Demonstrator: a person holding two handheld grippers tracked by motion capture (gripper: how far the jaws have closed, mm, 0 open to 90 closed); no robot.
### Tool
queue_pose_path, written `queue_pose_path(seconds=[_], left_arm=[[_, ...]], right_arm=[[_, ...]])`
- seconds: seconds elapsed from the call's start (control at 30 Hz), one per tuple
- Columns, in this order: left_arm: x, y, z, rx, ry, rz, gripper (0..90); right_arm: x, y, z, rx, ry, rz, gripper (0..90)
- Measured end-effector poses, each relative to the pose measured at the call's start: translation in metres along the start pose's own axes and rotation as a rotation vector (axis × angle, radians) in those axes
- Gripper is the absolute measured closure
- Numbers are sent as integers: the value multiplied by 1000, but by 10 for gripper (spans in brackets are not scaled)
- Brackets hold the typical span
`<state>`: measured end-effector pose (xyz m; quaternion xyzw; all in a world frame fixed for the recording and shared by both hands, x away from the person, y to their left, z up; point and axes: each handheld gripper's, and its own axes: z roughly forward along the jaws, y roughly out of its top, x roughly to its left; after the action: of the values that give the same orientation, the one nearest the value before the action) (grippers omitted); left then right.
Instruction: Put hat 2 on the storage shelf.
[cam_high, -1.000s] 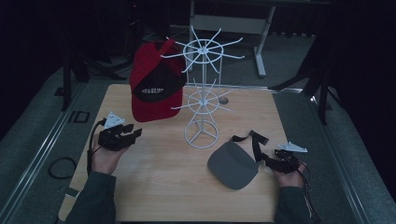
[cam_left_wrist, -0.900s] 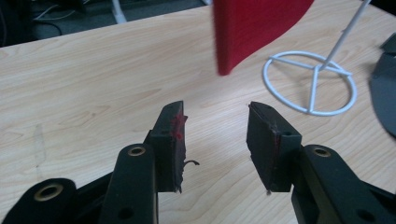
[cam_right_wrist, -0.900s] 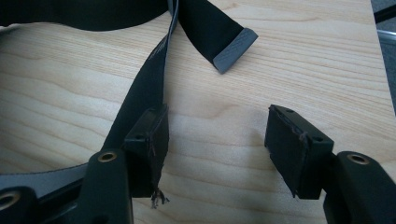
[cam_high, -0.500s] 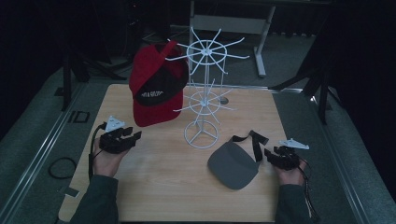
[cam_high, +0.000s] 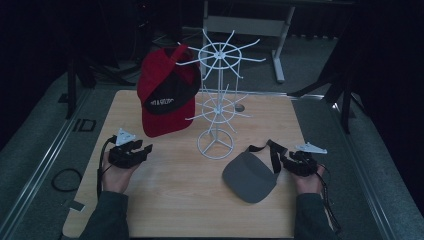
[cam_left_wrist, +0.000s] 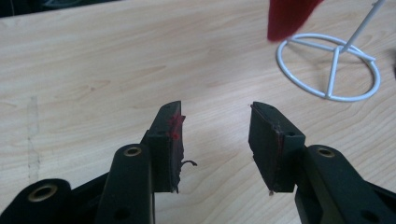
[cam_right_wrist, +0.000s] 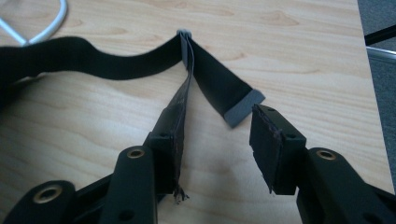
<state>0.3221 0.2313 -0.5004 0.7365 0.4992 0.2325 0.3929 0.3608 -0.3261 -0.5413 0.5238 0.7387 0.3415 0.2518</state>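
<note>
A red and black cap (cam_high: 167, 95) hangs on the left arms of a white wire rack (cam_high: 216, 105) that stands mid-table. A grey visor (cam_high: 249, 175) with a black strap (cam_high: 267, 150) lies flat at the front right. My right gripper (cam_high: 286, 159) is open at the strap's end; in the right gripper view the strap (cam_right_wrist: 212, 84) and its grey tip lie between and just ahead of the jaws (cam_right_wrist: 219, 140). My left gripper (cam_high: 142, 149) is open over bare wood at the left, in front of the cap; the cap's red brim (cam_left_wrist: 287, 16) hangs ahead of it.
The rack's round wire base (cam_left_wrist: 329, 67) rests on the wooden table (cam_high: 165, 200). A cable loop (cam_high: 65, 179) lies on the grey floor mat to the left. Table legs and dark stands rise behind the far edge.
The left gripper has shifted slightly toward the person. The right gripper has edged closer to the visor strap. The cap, rack and visor keep their places.
</note>
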Motion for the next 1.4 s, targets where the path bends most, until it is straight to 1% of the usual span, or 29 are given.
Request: queue_pose_path(seconds=[0.1, 0.3, 0.43, 0.73, 1.03, 1.1, 1.23, 1.4], left_arm=[[-1, -1, 0, 2, -2, 2, 552], [-1, -2, -1, 0, -1, -2, 551], [-1, -4, -1, 3, 0, -5, 549], [0, -5, -1, -1, 1, -14, 545], [1, -6, -2, -1, 4, -23, 539], [2, -6, -2, -1, 5, -25, 538], [3, -6, -2, -2, 7, -36, 535], [3, -6, -2, -1, 6, -37, 534]], right_arm=[[0, 5, 3, -3, 7, -2, 547], [2, 18, 9, -7, 18, -40, 551], [3, 25, 14, -5, 21, -56, 555], [2, 39, 26, 6, 33, -65, 565], [5, 49, 47, 68, 32, -86, 592], [5, 49, 51, 84, 35, -99, 610], [5, 49, 57, 110, 46, -108, 634], [5, 50, 61, 146, 69, -119, 646]])
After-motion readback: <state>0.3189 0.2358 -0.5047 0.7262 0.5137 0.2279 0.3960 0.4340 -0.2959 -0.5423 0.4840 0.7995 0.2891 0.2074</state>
